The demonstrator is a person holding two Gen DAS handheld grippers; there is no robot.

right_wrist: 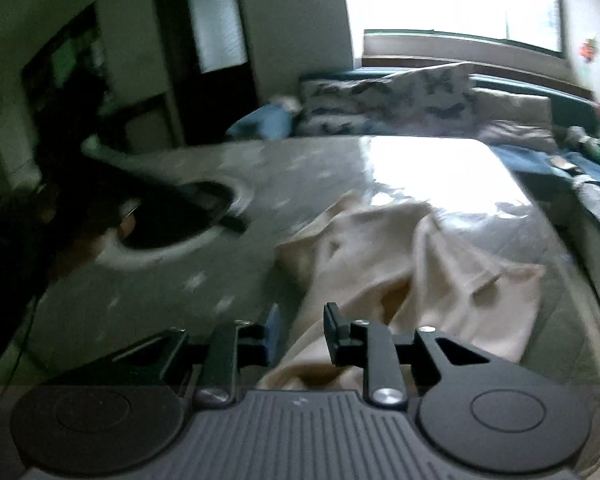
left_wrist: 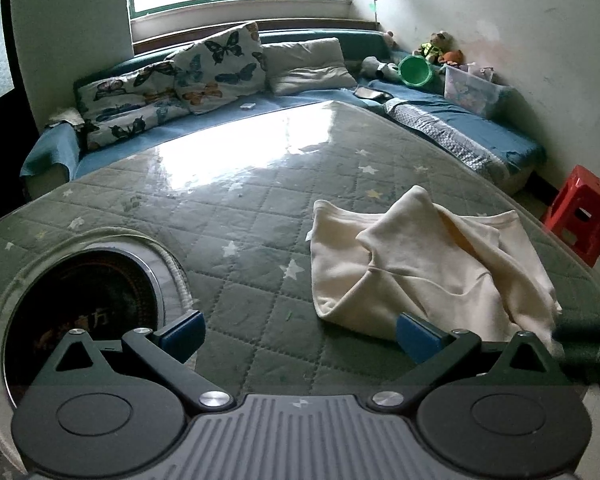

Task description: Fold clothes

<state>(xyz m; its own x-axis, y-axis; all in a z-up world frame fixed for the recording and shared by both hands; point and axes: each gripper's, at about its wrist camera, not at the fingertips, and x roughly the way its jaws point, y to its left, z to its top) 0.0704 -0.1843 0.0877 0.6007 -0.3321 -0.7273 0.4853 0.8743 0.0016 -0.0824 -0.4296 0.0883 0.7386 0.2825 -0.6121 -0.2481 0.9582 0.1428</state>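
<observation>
Left wrist view looks across a green quilted table cover [left_wrist: 260, 216] printed with pale stars, glossy where window light falls on its far half. On its right part lies a cream garment [left_wrist: 420, 264], crumpled, with one fold raised into a peak near its middle and its near edge reaching toward the camera. The left gripper [left_wrist: 296, 336] stands wide open and holds nothing; its right blue pad [left_wrist: 414, 336] sits just at the garment's near hem, though contact cannot be told, and its left pad is over bare cover. At the near left a round opening in the cover shows a dark dial-like surface [left_wrist: 84, 304]. Beyond the table runs a blue-covered bench [left_wrist: 204, 124] with butterfly-print pillows [left_wrist: 204, 72] and a plain pillow [left_wrist: 308, 64] under the window. At the far right corner sit a green bowl [left_wrist: 415, 70], soft toys [left_wrist: 436, 46] and a clear storage box [left_wrist: 470, 88]. A red plastic stool [left_wrist: 580, 212] stands on the floor off the table's right edge.

Right wrist view is blurred. The right gripper [right_wrist: 302, 332] has its fingers narrowed to a small gap, and the garment [right_wrist: 440, 256] spreads ahead and passes beneath them; whether cloth is pinched cannot be told. The round opening lies to the left, a dark door [right_wrist: 212, 48] beyond.
</observation>
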